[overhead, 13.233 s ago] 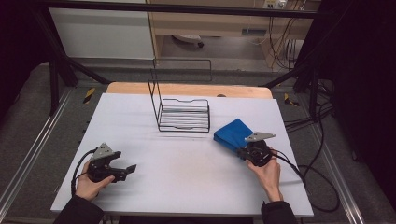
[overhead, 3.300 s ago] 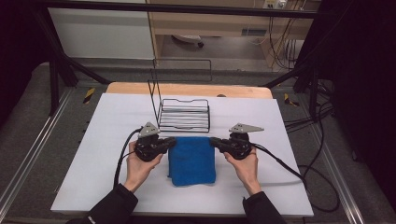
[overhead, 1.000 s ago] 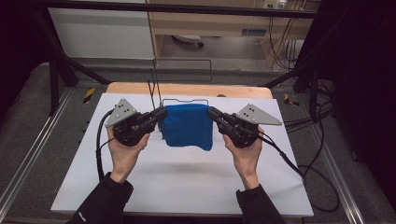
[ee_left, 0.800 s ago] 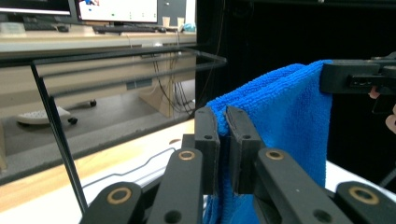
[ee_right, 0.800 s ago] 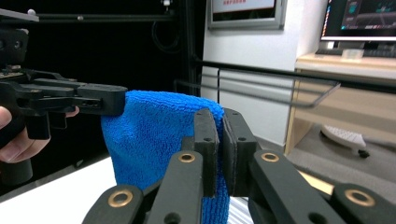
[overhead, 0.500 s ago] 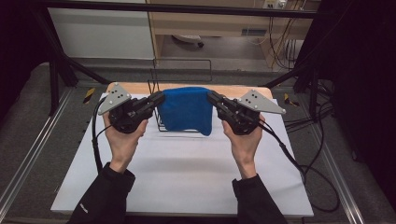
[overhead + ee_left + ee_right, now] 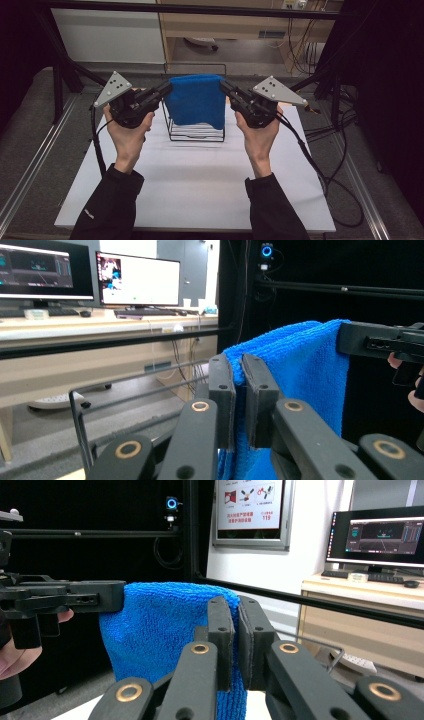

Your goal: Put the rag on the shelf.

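Both grippers, left (image 7: 164, 91) and right (image 7: 226, 90), are clamped on the towel's (image 7: 196, 101) top corners above the rack (image 7: 196, 131). Soft, floppy stuff, so corners look like the best hold.

Obstacle, one: wire rack (image 7: 196, 127) on the table (image 7: 200, 185), directly below the blue towel (image 7: 196, 101) hung between my left claw (image 7: 165, 91) and right claw (image 7: 226, 90). Free room: the near table before the rack lay bare; open strips flanked the rack on both sides.
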The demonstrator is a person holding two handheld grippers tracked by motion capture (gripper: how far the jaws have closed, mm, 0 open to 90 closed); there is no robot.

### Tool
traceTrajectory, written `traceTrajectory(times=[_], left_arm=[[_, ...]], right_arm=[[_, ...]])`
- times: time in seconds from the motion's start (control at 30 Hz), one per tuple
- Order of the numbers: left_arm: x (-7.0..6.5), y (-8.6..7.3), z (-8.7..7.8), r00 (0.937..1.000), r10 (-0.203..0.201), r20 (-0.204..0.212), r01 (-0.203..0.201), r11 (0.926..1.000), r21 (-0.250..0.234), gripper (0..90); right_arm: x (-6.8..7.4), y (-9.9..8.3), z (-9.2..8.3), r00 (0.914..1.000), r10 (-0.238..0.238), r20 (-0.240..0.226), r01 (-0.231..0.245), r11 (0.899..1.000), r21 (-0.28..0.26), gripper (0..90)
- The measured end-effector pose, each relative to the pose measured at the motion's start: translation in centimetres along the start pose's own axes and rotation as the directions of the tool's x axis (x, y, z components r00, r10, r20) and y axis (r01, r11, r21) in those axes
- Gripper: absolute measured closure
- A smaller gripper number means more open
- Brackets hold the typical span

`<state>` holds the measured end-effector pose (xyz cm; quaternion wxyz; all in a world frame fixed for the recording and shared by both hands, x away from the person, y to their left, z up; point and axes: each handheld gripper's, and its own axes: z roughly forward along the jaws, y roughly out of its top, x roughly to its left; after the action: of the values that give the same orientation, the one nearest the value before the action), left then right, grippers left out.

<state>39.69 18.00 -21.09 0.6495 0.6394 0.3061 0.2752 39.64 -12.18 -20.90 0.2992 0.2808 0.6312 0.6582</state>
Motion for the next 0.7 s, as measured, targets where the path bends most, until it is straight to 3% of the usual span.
traceTrajectory(times=[0.7], left_arm=[[1.9, 4.4, 1.4, 0.9986, 0.035, -0.039, -0.036, 0.9988, -0.034, 84.0]], right_arm=[[-1.0, 3.8, 2.8, 0.9988, -0.048, 0.013, 0.048, 0.999, -0.023, 86.0]])
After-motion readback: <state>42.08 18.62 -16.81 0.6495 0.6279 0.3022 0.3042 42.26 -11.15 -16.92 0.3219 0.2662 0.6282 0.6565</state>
